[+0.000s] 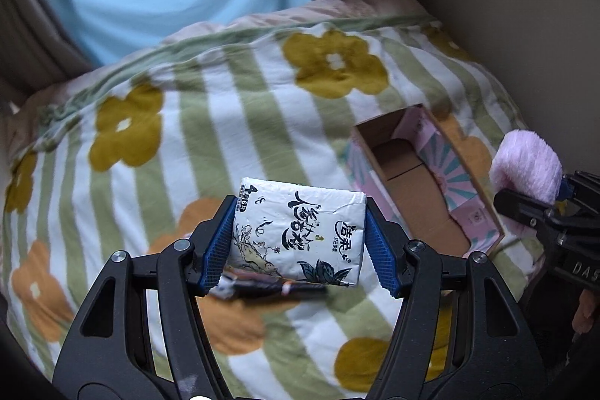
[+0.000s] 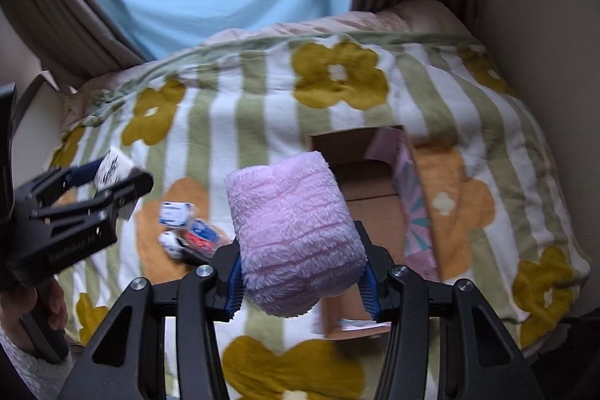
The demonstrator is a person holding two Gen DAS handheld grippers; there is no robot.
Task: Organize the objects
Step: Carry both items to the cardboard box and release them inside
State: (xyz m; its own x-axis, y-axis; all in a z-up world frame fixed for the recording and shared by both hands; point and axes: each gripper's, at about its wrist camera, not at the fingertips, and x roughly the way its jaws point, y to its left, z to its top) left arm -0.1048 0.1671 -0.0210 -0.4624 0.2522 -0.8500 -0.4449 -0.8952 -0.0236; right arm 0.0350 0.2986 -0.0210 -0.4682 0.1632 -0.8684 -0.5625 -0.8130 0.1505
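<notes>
My left gripper (image 1: 300, 235) is clamped on a white tissue pack (image 1: 298, 235), raised over a flowered blanket (image 1: 150, 122); my right gripper (image 2: 300, 272) squeezes a fluffy pink roll (image 2: 294, 238) just above an open cardboard box (image 2: 375, 190) resting on the blanket

Both grippers, left gripper (image 1: 300, 242) and right gripper (image 2: 300, 282), are black frames with silver screws and ribbed blue pads (image 1: 217, 250).
</notes>
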